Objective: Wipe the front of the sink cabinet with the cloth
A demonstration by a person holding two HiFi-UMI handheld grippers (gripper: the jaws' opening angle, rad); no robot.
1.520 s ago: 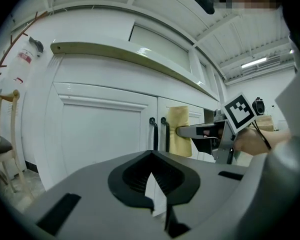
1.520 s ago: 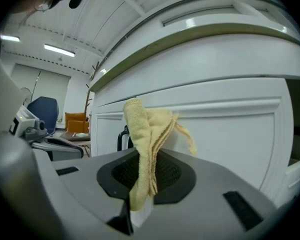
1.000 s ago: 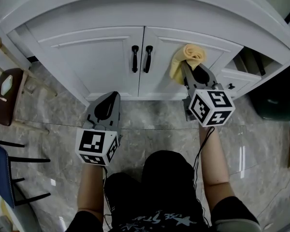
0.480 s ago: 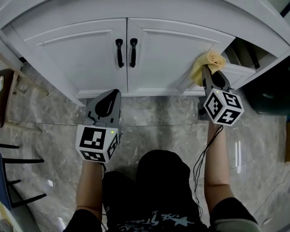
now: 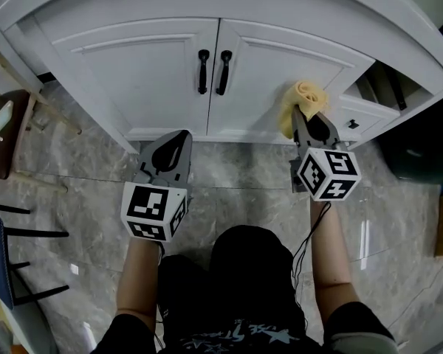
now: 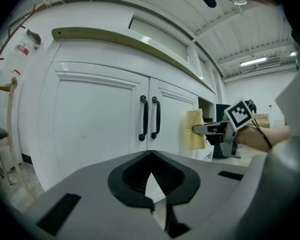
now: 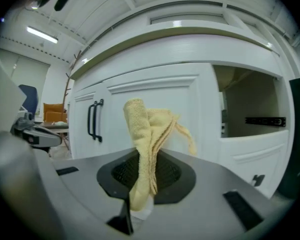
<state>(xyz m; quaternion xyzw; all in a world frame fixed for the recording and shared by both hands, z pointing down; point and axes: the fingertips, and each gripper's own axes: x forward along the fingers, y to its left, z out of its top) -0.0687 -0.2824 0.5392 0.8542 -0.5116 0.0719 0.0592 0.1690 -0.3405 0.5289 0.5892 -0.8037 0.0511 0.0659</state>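
The white sink cabinet has two doors with black handles. A yellow cloth is pinched in my right gripper and lies against the right door near its right edge. In the right gripper view the cloth stands bunched up out of the shut jaws, in front of the door panel. My left gripper hangs low in front of the left door, shut and empty, apart from the cabinet. From the left gripper view I see the handles, the cloth and the right gripper.
Right of the doors is an open compartment above a small drawer. A dark bin stands at the far right. At the left a wooden stool stands on the grey marble floor.
The right gripper swept the cloth rightwards across the right door, then came back a little to the left. The left gripper stayed where it was.
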